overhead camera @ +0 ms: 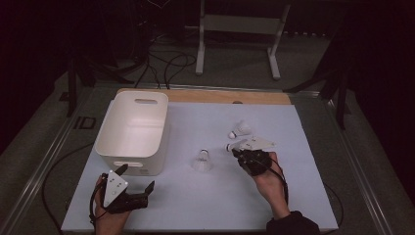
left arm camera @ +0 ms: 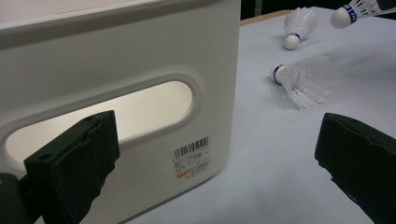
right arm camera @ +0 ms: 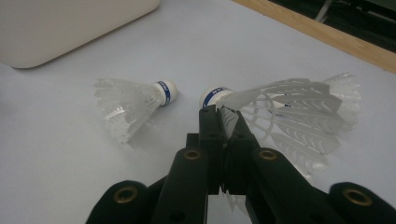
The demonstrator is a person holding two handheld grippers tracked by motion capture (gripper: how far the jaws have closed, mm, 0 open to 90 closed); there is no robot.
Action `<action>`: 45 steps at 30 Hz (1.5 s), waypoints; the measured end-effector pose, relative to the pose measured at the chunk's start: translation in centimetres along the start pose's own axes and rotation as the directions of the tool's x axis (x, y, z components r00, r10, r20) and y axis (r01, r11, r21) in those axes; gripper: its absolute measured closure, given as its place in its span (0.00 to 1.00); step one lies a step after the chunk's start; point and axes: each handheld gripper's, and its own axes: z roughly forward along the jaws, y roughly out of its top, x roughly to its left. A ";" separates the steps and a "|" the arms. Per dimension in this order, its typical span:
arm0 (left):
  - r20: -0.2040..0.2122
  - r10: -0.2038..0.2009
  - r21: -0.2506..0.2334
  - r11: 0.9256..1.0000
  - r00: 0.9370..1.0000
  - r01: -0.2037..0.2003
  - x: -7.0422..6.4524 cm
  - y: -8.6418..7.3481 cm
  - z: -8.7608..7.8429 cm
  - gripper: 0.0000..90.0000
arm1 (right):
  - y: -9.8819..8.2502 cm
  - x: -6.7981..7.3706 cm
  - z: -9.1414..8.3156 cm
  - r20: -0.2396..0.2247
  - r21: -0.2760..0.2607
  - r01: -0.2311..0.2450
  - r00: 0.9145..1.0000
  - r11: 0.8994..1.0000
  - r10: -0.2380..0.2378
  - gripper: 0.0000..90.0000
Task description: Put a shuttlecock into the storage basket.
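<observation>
Shuttlecock [right arm camera: 280, 116] sits pinched by its skirt in the right gripper [right arm camera: 224, 119], well right of the bin [overhead camera: 132, 129]; left gripper [left arm camera: 210, 154] waits wide open beside the bin.

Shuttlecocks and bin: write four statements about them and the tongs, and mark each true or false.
1. The right tongs are shut on a shuttlecock. True.
2. The left tongs grip the white bin. False: they stand open beside it, holding nothing.
3. A second shuttlecock lies inside the bin. False: it rests on the table, right of the bin.
4. A third shuttlecock lies on the table beyond the right tongs. True.
</observation>
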 end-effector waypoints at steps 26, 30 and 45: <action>0.001 0.000 -0.001 1.000 1.000 0.000 0.0 0.0 0.1 0.01 | 2.7 1.7 0.8 -0.017 -0.029 0.046 0.999 0.999 -0.046 0.98; 0.001 0.001 0.003 1.000 1.000 -0.001 0.0 0.0 0.1 0.00 | 3.0 1.9 0.9 -0.023 -0.033 0.056 0.998 0.998 -0.056 0.98; 0.002 -0.001 -0.001 1.000 1.000 0.001 0.0 0.0 0.1 0.01 | 4.4 2.9 1.0 -0.034 -0.046 0.081 0.996 0.996 -0.083 0.98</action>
